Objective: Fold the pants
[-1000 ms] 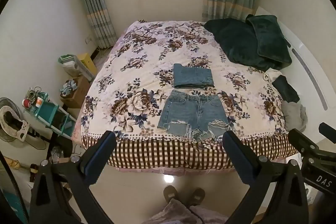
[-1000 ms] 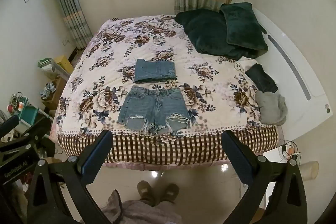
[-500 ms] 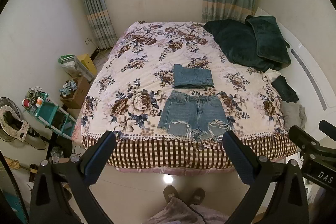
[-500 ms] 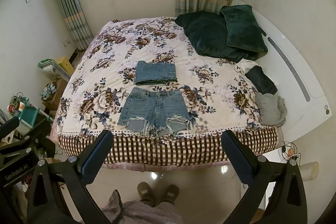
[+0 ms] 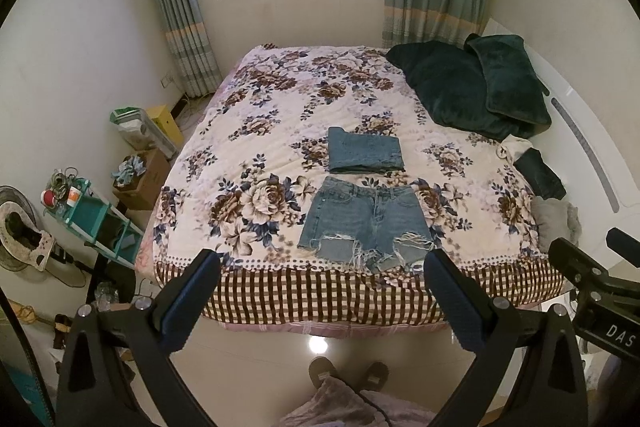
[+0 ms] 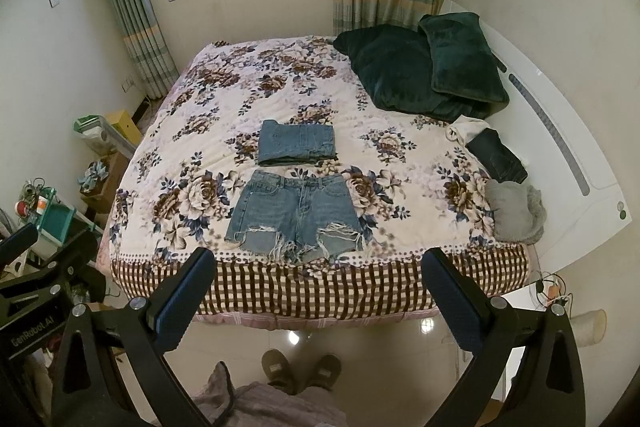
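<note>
A pair of frayed denim shorts point(image 5: 366, 223) lies flat near the front edge of the floral bed point(image 5: 256, 131), waistband away from me; it also shows in the right wrist view point(image 6: 294, 215). Just behind it lies a folded denim garment point(image 5: 364, 151), also in the right wrist view point(image 6: 296, 143). My left gripper point(image 5: 320, 279) is open and empty, held in the air short of the bed's front edge. My right gripper point(image 6: 318, 277) is open and empty, likewise short of the bed.
Dark green pillows point(image 5: 472, 87) lie at the far right of the bed. Dark and grey clothes point(image 6: 508, 183) are piled at the right edge by the white headboard point(image 6: 560, 131). Boxes and a teal shelf point(image 5: 96, 219) stand on the floor at the left.
Both views have shifted slightly: the bed and shorts sit a little lower in frame. Both grippers stay open and empty.
</note>
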Demonstrator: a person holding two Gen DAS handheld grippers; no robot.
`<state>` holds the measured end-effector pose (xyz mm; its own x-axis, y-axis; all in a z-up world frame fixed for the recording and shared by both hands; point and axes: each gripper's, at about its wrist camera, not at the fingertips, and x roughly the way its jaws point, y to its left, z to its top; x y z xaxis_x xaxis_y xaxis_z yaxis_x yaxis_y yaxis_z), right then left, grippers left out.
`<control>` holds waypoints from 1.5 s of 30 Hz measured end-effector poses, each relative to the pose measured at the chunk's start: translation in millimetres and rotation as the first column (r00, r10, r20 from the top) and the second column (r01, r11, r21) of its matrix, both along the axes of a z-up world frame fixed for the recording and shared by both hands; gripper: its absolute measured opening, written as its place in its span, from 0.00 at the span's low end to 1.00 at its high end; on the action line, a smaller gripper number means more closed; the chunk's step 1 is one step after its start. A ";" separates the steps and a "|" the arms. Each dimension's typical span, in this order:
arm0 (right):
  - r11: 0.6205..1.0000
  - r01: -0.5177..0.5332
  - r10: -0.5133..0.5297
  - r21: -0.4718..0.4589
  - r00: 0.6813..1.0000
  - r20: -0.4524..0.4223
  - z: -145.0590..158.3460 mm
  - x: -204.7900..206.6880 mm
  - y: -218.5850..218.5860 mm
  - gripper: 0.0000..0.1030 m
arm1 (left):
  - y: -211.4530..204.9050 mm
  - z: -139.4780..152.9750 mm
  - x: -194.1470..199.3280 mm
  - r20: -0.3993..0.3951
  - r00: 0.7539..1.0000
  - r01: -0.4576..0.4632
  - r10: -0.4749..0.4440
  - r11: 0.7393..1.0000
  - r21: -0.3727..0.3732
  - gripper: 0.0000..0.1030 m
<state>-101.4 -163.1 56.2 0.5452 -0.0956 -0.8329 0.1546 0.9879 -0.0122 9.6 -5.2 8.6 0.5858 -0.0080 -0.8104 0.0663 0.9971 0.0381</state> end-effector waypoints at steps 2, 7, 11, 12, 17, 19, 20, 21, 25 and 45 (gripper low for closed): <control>1.000 0.000 0.000 -0.001 1.000 0.000 0.8 0.0 0.0 1.00 | -4.3 0.8 -0.1 -0.001 1.000 0.000 0.000 1.000 -0.002 1.00; 1.000 0.000 0.000 0.000 1.000 0.003 -1.2 -2.2 -1.3 1.00 | -11.1 -1.3 3.8 -0.002 1.000 -0.003 0.003 1.000 -0.002 1.00; 1.000 0.000 0.000 0.000 1.000 0.003 -1.8 -2.9 -1.2 1.00 | -10.0 -1.0 3.1 0.000 1.000 -0.002 0.002 1.000 -0.006 1.00; 1.000 0.000 0.000 0.001 1.000 0.003 -2.2 -3.5 -1.5 1.00 | -8.8 -1.2 2.2 -0.001 1.000 0.000 0.000 1.000 -0.009 1.00; 1.000 -0.006 0.006 0.003 1.000 -0.004 5.0 4.4 1.5 1.00 | -24.1 8.9 6.5 -0.004 1.000 -0.009 0.009 1.000 -0.013 1.00; 1.000 -0.004 0.004 0.003 1.000 -0.001 2.3 2.9 0.0 1.00 | -26.4 9.6 7.0 -0.004 1.000 -0.011 0.011 1.000 -0.015 1.00; 1.000 -0.006 0.006 0.004 1.000 -0.001 3.9 3.8 0.9 1.00 | -25.7 9.3 6.6 -0.003 1.000 -0.009 0.009 1.000 -0.015 1.00; 1.000 -0.005 0.005 0.003 1.000 -0.001 3.4 3.6 1.0 1.00 | -23.3 8.8 5.5 -0.002 1.000 -0.008 0.008 1.000 -0.015 1.00; 1.000 -0.002 0.002 0.003 1.000 0.000 2.1 2.7 0.4 1.00 | -24.0 9.4 6.6 -0.002 1.000 -0.009 0.009 1.000 -0.016 1.00; 1.000 -0.007 0.007 0.008 1.000 0.000 30.7 15.2 10.4 1.00 | -20.5 8.5 4.2 0.001 1.000 -0.011 0.011 1.000 -0.022 1.00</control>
<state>-86.2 -152.7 86.9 0.5458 -0.0852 -0.8336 0.1473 0.9891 -0.0046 13.8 -25.7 17.1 0.5867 -0.0192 -0.8096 0.0556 0.9983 0.0167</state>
